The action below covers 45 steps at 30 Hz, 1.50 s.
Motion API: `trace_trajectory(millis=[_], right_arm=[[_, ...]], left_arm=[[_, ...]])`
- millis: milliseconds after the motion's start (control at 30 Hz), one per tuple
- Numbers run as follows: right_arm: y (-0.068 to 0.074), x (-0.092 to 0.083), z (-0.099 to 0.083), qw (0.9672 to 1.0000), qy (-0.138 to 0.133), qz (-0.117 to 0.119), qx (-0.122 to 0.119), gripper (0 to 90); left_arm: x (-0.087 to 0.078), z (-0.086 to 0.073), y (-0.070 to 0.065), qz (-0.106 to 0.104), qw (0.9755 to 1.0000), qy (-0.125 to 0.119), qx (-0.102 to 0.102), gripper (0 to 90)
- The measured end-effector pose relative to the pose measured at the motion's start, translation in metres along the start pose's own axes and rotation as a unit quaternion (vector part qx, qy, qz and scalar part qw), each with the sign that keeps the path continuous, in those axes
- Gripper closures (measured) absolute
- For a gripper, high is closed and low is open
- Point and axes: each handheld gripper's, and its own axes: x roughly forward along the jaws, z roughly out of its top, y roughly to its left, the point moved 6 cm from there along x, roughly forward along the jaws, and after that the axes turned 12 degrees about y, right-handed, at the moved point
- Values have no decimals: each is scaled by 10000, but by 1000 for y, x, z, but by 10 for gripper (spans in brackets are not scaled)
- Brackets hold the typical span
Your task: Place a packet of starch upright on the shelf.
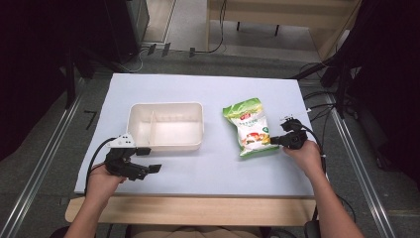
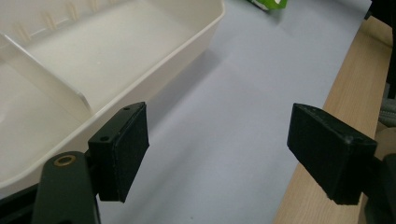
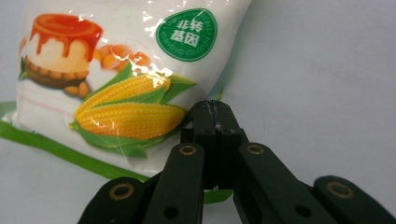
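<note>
Gripping the near right corner of a snack bag (image 1: 249, 128), the right gripper (image 1: 275, 140) has its jaws pressed fully together on the green sealed edge, as the right gripper view shows, with the pads meeting over the hem (image 3: 215, 122) beside a printed corn cob. The bag (image 3: 116, 74) lies flat on the pale sheet (image 1: 213, 173) that covers the table, to the right of a cream divided container (image 1: 166, 125) and apart from it. A pinch on the thin flat seam, rather than on the puffed body, probably gives the narrow pads something they can close on without crushing what is inside.

Across the sheet, the left gripper (image 1: 147, 159) rests low in the person's left hand (image 1: 101, 181) with its jaws spread wide and nothing between them; in the left gripper view its pads (image 2: 125, 148) frame bare sheet just beside the container's (image 2: 140, 84) near wall. That stance suggests it waits to steady the container, whose two compartments stand empty, should the bag be carried over and dropped in. The wooden table edge (image 1: 198, 210) runs along the person's side.
</note>
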Motion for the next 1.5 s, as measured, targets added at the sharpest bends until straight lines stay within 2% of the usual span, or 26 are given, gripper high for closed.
trace_trajectory(millis=[233, 267, 367, 400, 433, 500, 567, 600, 667, 767, 833, 867, 967, 1100, 1167, 1300, 1367, 1433, 1500], right_arm=[[18, -1, -7, 9997, 111, 111, -161, 900], [19, -2, -8, 9996, 130, 122, -215, 900], [17, -4, -6, 9997, 175, 144, -124, 900], [15, -6, -4, 9999, 115, 48, -104, 900], [14, -8, -2, 10000, 27, -8, -88, 846], [11, -12, 2, 9999, -103, -61, -20, 805], [10, -14, 5, 9997, -181, -131, -63, 752], [9, -16, 7, 9994, -294, -177, -85, 697], [8, -18, 10, 9990, -375, -206, -95, 670], [9, -20, 16, 9982, -499, -315, -118, 574], [9, -21, 20, 9978, -587, -286, -54, 534], [8, -24, 23, 9977, -629, -256, 88, 515], [7, -27, 31, 9965, -772, -196, 251, 462], [8, -28, 42, 9961, -821, -86, 305, 481], [10, -28, 48, 9962, -849, -41, 215, 487], [18, -27, 62, 9949, -998, -100, 55, 483], [20, -24, 65, 9949, -1008, -93, -21, 481], [17, -21, 69, 9958, -900, -196, -1, 460], [12, -19, 74, 9954, -919, -245, 92, 453]], left_arm=[[2, 2, 0, -34, 10000, 9, -17, 214], [2, 2, 0, -29, 10000, 8, -19, 213], [1, 1, 0, -5, 10000, 27, -1, 214], [1, 1, 0, -1, 10000, 17, -10, 214], [1, 1, 0, -5, 10000, 19, -18, 213], [1, 0, 0, -14, 10000, 13, -28, 213], [0, -2, 0, 13, 10000, 23, -23, 213], [-1, -2, -1, 19, 10000, 18, -49, 213], [-1, -4, 0, 47, 10000, 30, -49, 214], [-3, -6, 0, 70, 10000, 24, -58, 213], [-4, -7, 0, 100, 9999, 31, -86, 213], [-4, -8, 0, 102, 9999, 30, -92, 214], [-6, -10, -1, 124, 9999, 17, -116, 214], [-7, -13, 0, 166, 9998, 30, -136, 213], [-8, -13, 0, 164, 9997, -10, -163, 213], [-9, -16, 0, 251, 9996, 29, -141, 215], [-10, -16, -1, 225, 9997, 11, -124, 215], [-10, -16, -1, 223, 9997, 3, -129, 215], [-10, -17, -1, 223, 9996, 8, -146, 216]])
